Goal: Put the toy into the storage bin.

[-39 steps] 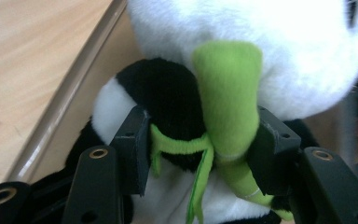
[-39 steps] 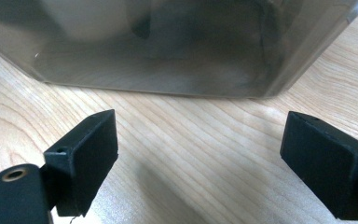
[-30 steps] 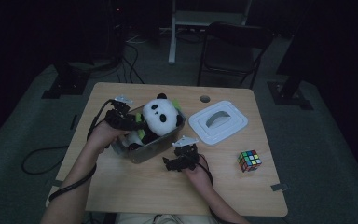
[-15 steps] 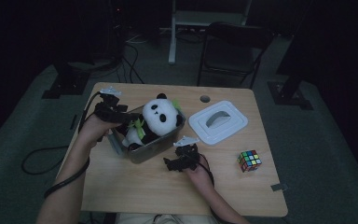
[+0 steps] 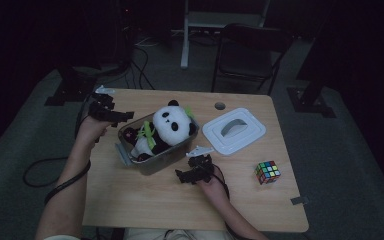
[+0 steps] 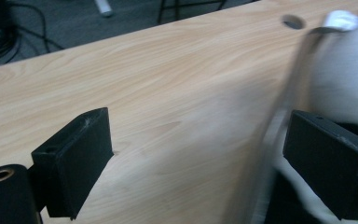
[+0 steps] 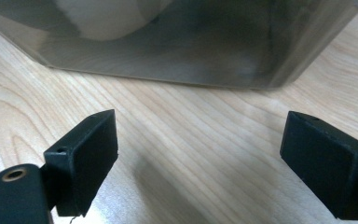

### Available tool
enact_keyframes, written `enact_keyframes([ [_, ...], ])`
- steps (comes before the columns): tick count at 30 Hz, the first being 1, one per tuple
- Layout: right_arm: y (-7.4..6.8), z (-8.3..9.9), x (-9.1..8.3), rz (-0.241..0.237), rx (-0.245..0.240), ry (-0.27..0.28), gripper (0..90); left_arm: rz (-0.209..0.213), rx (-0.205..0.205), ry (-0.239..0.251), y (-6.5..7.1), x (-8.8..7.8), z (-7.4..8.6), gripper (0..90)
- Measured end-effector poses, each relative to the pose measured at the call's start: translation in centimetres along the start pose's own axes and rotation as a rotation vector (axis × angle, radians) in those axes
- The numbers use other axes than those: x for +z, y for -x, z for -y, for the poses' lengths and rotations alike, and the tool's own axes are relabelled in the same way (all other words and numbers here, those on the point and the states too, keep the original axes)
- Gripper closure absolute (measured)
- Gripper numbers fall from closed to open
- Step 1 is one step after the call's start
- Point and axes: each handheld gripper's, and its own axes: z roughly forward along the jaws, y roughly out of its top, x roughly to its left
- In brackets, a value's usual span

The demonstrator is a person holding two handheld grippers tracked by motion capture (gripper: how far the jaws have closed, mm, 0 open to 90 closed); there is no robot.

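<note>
On the wooden table point(image 5: 145, 200), your left gripper point(image 5: 122, 116) has just been opening, empty beside the metal box point(image 5: 152, 161) now holding the panda point(image 5: 167, 127); your right gripper point(image 5: 181, 176) waits wide open, empty, before it.

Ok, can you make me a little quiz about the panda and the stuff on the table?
1. True or false: the plush panda lies inside the metal container.
2. Which thing sits nearest the table's right edge? A) the white lid B) the colour cube C) the panda
3. Fill in: the right gripper's jaws are ____, with bare table between them.

Key: 1 true; 2 B; 3 open.
</note>
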Motion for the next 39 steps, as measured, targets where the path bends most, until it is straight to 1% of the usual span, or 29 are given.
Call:
enact_keyframes([
  [1, 0.0, 0.0, 0.0, 0.002, 0.000, -0.002, 10.7, 0.001, -0.021, 0.007, -0.5, 0.3, 0.2, 8.2],
  [2, 0.0, 0.0, 0.1, -0.001, 0.001, -0.002, 10.7, -0.010, -0.037, 0.015, -0.9, 0.7, 0.4, 3.6],
  [3, 0.0, 0.0, 0.1, -0.004, 0.005, -0.006, 10.7, -0.030, -0.033, 0.025, -1.3, 1.0, 0.7, 1.2],
  [4, -0.1, 0.0, 0.1, -0.003, 0.004, -0.006, 10.7, -0.050, -0.037, 0.021, -1.7, 1.4, 0.9, 1.2],
  [5, -0.1, 0.0, 0.1, -0.004, 0.002, -0.004, 10.7, -0.055, -0.041, 0.037, -2.1, 1.8, 1.3, 1.2],
  [6, -0.1, -0.1, 0.2, -0.006, 0.002, -0.003, 10.7, -0.047, -0.049, 0.046, -2.5, 2.3, 1.6, 1.3],
  [7, -0.1, -0.1, 0.2, -0.009, 0.003, -0.003, 10.7, -0.056, -0.060, 0.048, -2.8, 2.7, 1.9, 1.2],
  [8, -0.1, -0.1, 0.2, -0.010, 0.003, -0.003, 10.7, -0.072, -0.057, 0.049, -3.0, 3.2, 2.2, 1.3],
  [9, -0.1, -0.1, 0.2, -0.010, 0.003, -0.003, 10.7, -0.072, -0.057, 0.049, -3.0, 3.2, 2.2, 1.3],
  [10, -0.1, -0.1, 0.3, -0.009, 0.002, -0.003, 10.7, -0.087, -0.058, 0.038, -3.6, 4.3, 2.9, 1.3],
  [12, -0.1, -0.1, 0.3, -0.013, 0.002, -0.009, 10.7, -0.089, -0.070, 0.026, -4.0, 5.2, 3.5, 1.3],
  [13, -0.1, -0.1, 0.3, -0.015, 0.002, -0.008, 10.7, -0.080, -0.075, 0.033, -4.2, 5.7, 3.8, 1.3],
  [14, 0.0, -0.1, 0.3, -0.015, 0.002, -0.007, 10.7, -0.078, -0.088, 0.021, -4.4, 6.1, 4.1, 1.3],
  [15, 0.0, -0.1, 0.3, -0.014, 0.005, -0.008, 10.7, -0.082, -0.088, 0.014, -4.4, 6.5, 4.4, 1.3],
  [17, 0.1, 0.0, 0.3, -0.017, 0.013, -0.009, 10.7, -0.074, -0.079, -0.027, -4.3, 7.4, 4.9, 1.3],
  [19, 0.2, 0.0, 0.3, -0.015, 0.013, -0.009, 10.7, -0.045, -0.078, -0.046, -4.1, 8.0, 5.3, 1.3],
  [21, 0.4, 0.0, 0.3, -0.015, 0.018, -0.008, 10.7, -0.019, -0.073, -0.054, -3.8, 8.3, 5.5, 1.3],
  [23, 0.5, 0.0, 0.2, -0.016, 0.025, -0.003, 10.7, -0.004, -0.069, -0.060, -3.5, 8.5, 5.7, 1.3],
  [24, 0.6, 0.0, 0.1, -0.016, 0.028, -0.004, 10.7, 0.007, -0.065, -0.058, -3.3, 8.4, 5.7, 1.4],
  [26, 0.7, 0.0, 0.0, -0.009, 0.028, -0.002, 10.7, 0.000, -0.058, -0.056, -3.1, 8.3, 5.8, 2.4],
  [27, 0.8, 0.0, 0.0, -0.012, 0.031, -0.002, 10.7, 0.001, -0.052, -0.055, -3.0, 8.3, 5.8, 2.4],
  [29, 0.9, 0.0, -0.1, -0.011, 0.036, 0.000, 10.7, 0.009, -0.051, -0.060, -2.8, 8.1, 6.0, 2.4],
  [31, 1.0, 0.0, -0.2, -0.019, 0.040, 0.013, 10.7, 0.011, -0.037, -0.060, -2.4, 7.9, 6.1, 2.4],
  [34, 1.1, 0.0, -0.4, -0.012, 0.037, 0.015, 10.7, 0.015, -0.015, -0.063, -1.8, 7.5, 6.3, 2.4],
  [35, 1.1, -0.1, -0.4, -0.009, 0.044, 0.016, 10.7, 0.022, -0.010, -0.064, -1.5, 7.4, 6.4, 2.4],
  [39, 1.4, 0.0, -0.8, 0.005, 0.048, 0.019, 10.7, 0.048, 0.017, -0.062, -0.4, 6.9, 6.8, 2.3],
])
